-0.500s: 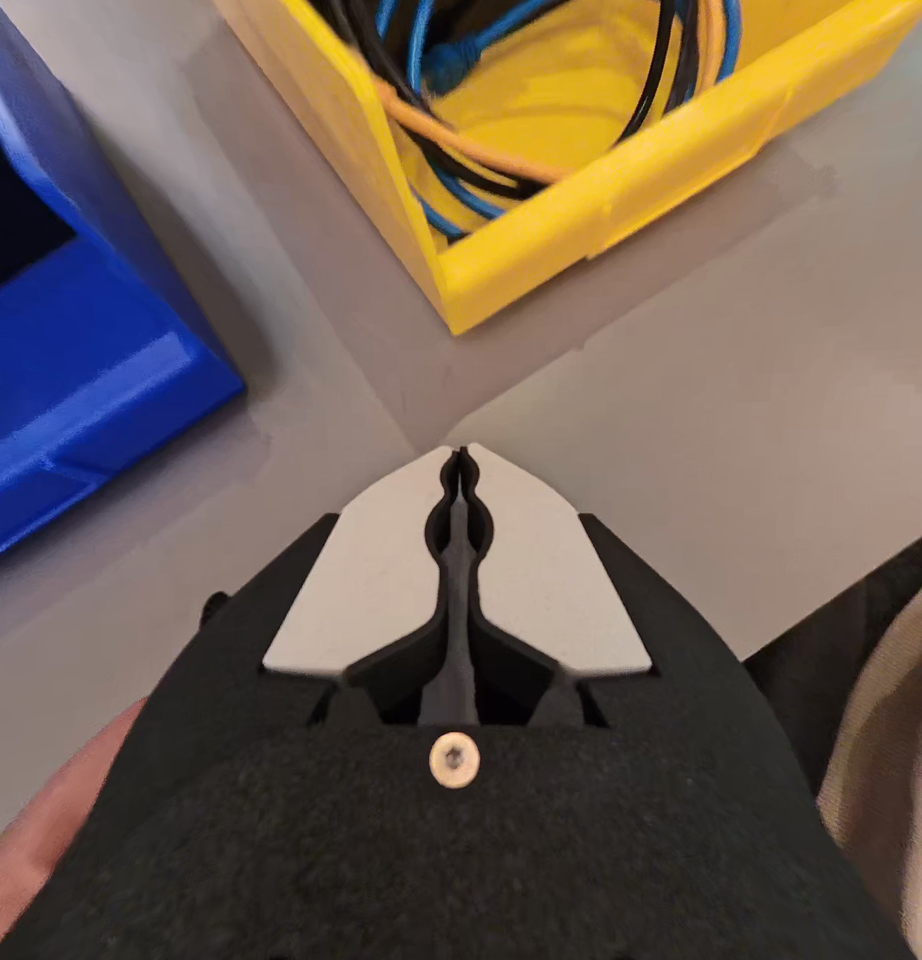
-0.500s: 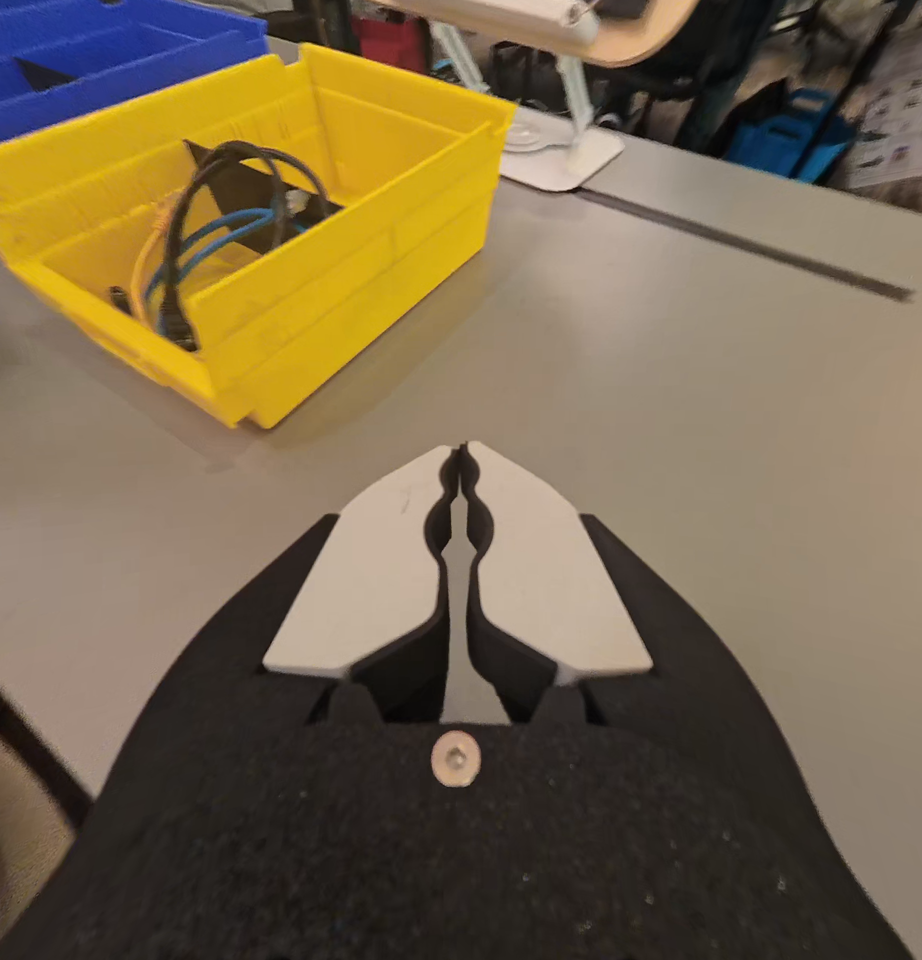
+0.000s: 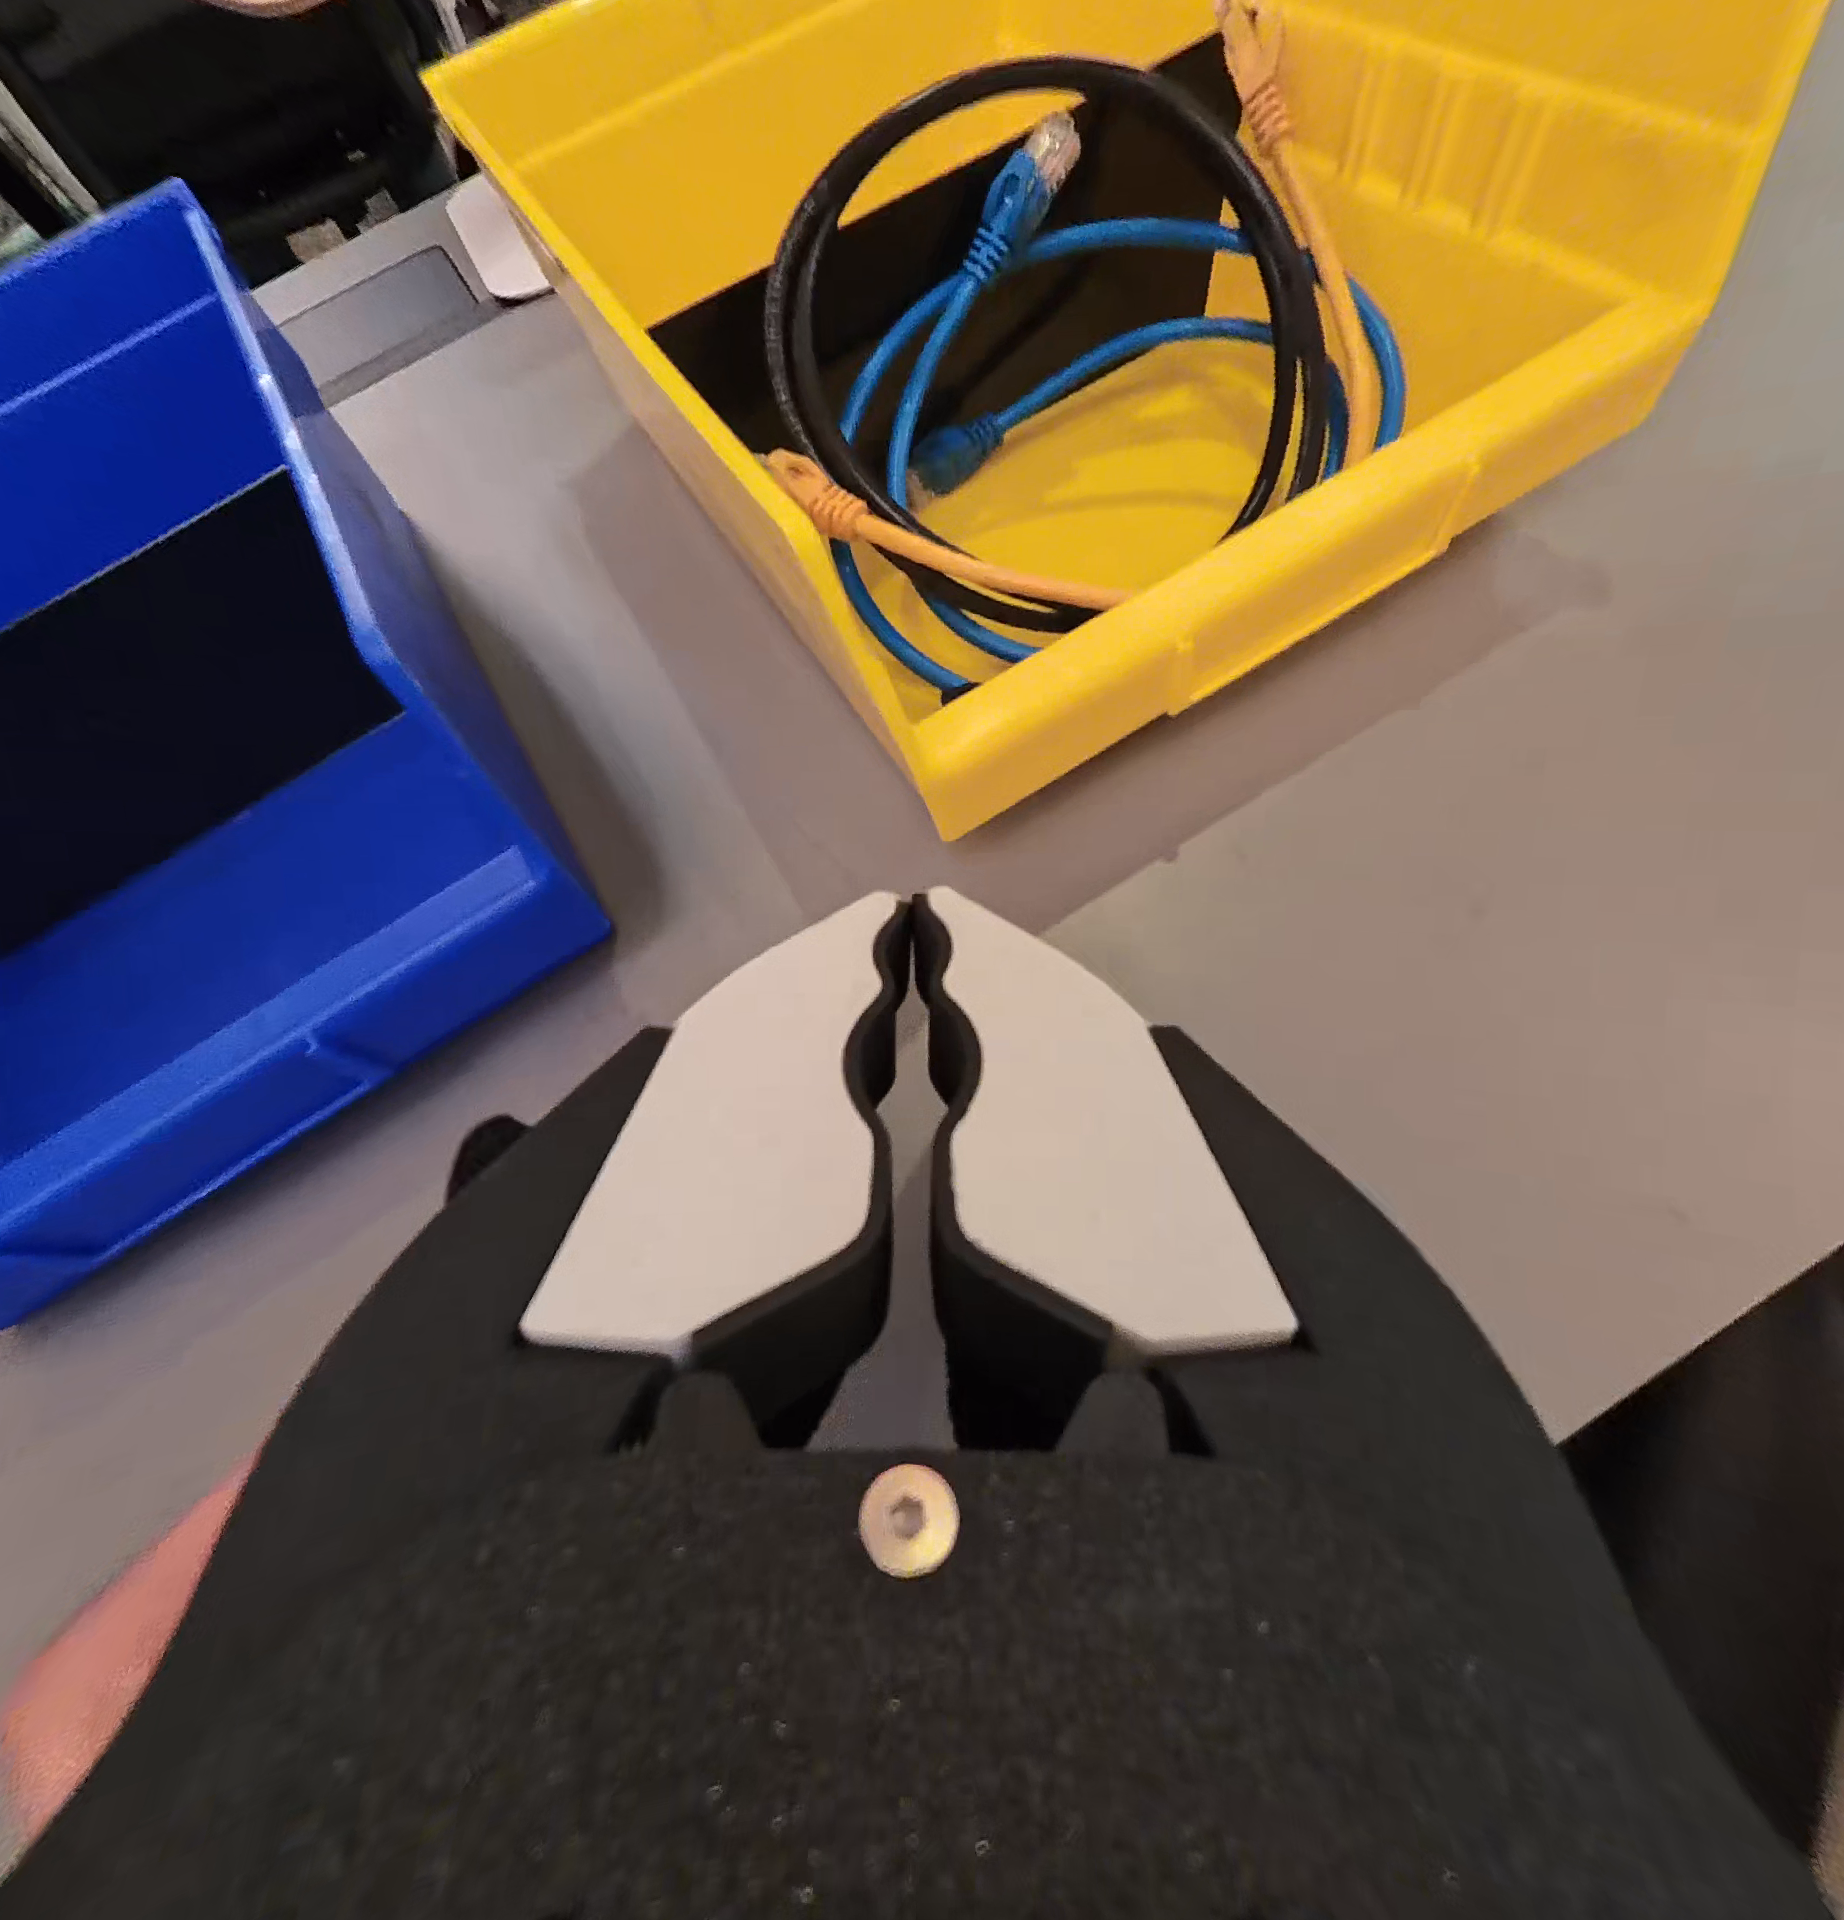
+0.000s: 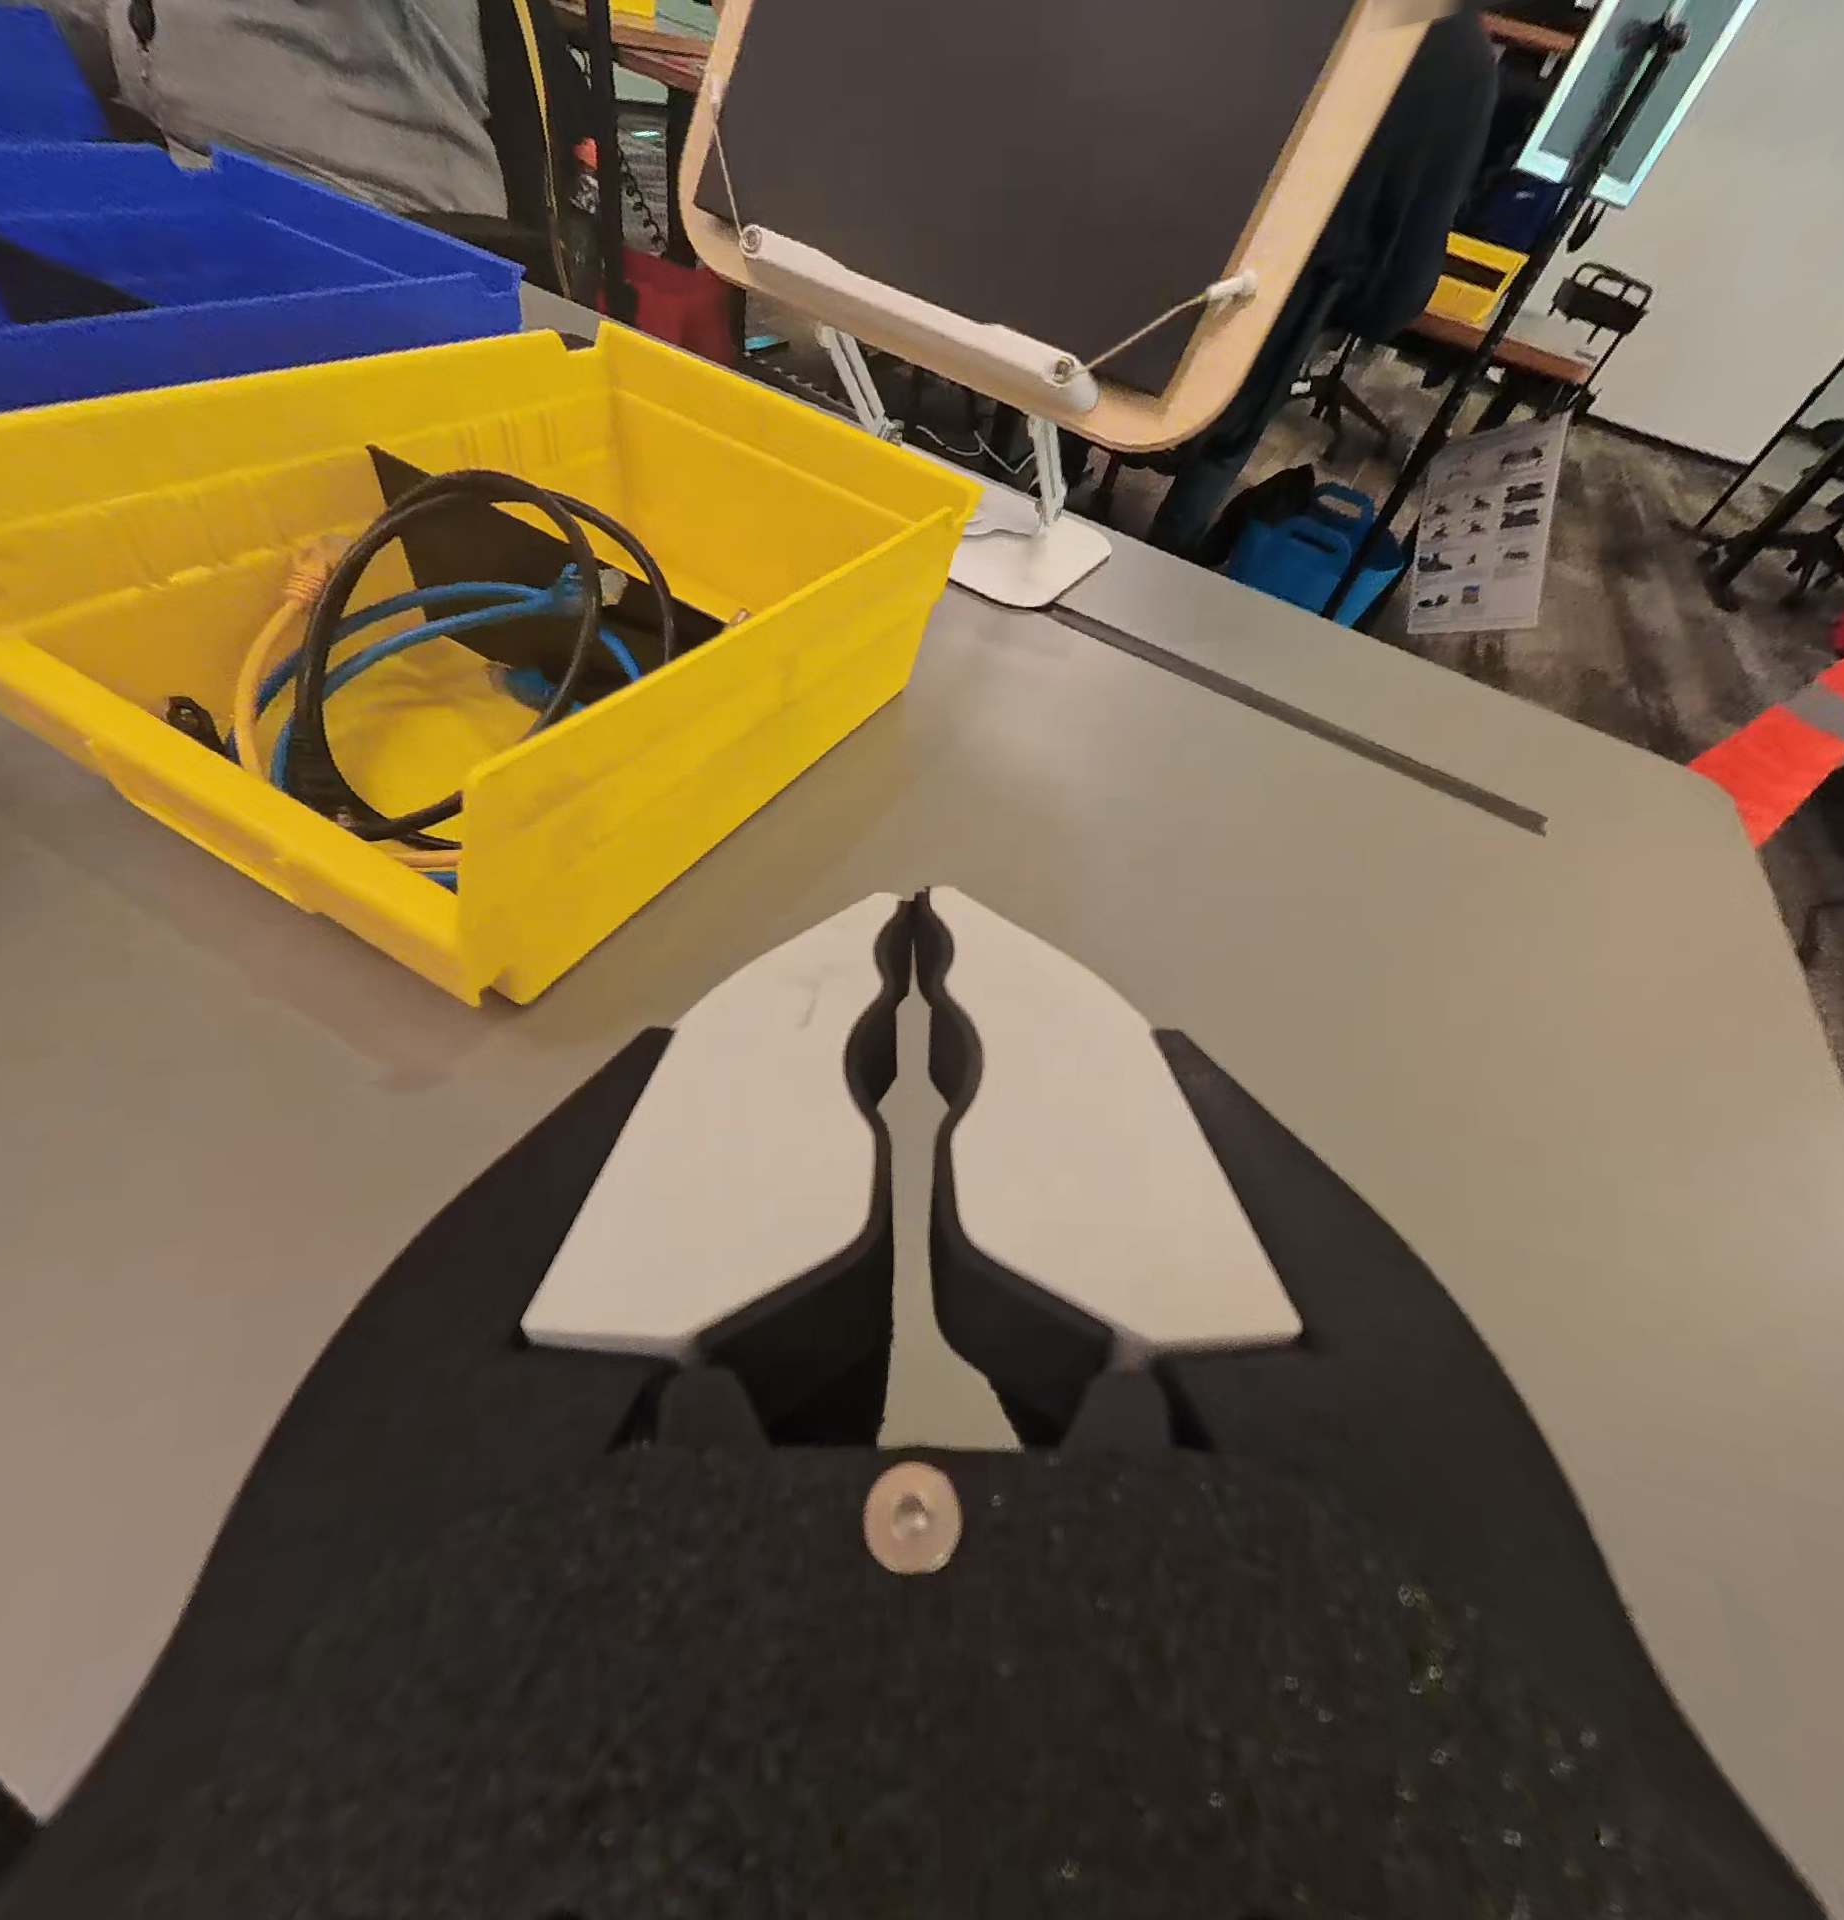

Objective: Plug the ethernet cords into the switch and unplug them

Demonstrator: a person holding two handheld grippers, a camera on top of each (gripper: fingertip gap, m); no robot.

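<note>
Yellow bin: moulded plastic, smooth, slight sheen; black divider inside is matt. Blue bin: same glossy plastic. Ethernet cords: rubbery jackets in blue, black, orange; one plug tip looks like clear plastic. Table: smooth grey top, matt, faint reflections, probably laminate. Left gripper and right gripper: grainy matt black bodies, rough like printed plastic; pale grey smooth finger faces; shiny metal screw. Board frame behind: light wood.

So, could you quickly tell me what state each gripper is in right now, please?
Left gripper: shut, jaws together at the tips, holding nothing.
Right gripper: shut, holding nothing.
</note>
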